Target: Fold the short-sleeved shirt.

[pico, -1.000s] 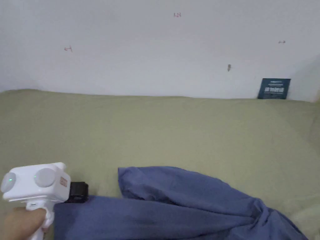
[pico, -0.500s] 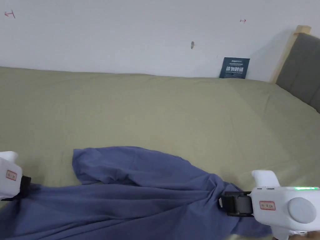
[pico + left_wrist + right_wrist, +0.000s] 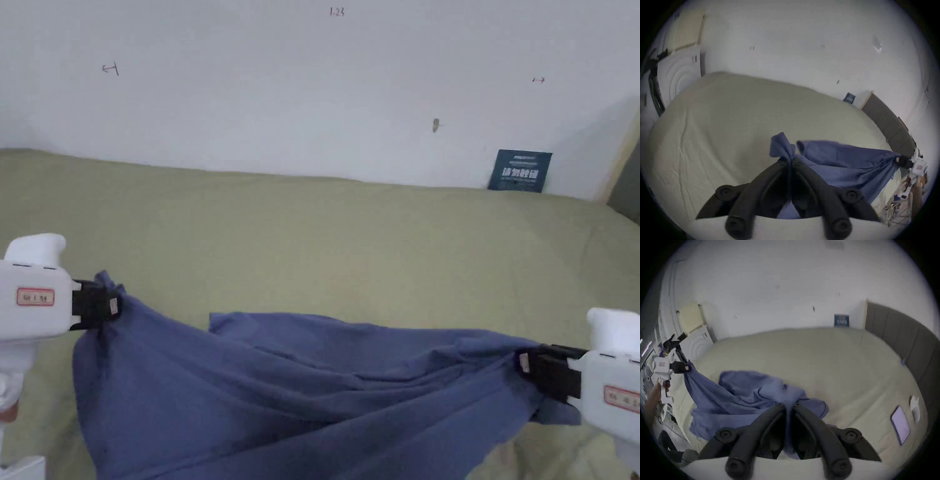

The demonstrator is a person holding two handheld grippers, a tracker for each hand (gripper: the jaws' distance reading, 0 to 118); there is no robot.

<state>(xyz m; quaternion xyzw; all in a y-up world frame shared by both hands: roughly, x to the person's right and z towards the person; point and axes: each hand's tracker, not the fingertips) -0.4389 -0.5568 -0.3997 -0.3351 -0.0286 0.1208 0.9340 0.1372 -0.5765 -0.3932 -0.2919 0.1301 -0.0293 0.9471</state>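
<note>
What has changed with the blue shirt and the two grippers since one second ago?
Both grippers have lifted: the left gripper and right gripper, each shut on the blue shirt, now hold it stretched between them, partly off the green bed sheet. Before, it lay flat. The dark card by the wall stayed.

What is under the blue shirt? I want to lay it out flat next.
Under the blue shirt lies the olive bedsheet. The left gripper and right gripper hold it up; whatever its sagging middle covers is hidden.

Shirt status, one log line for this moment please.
shirt: blue, held up between grippers, unfolded | left gripper: shut on shirt | right gripper: shut on shirt | bed: below
</note>
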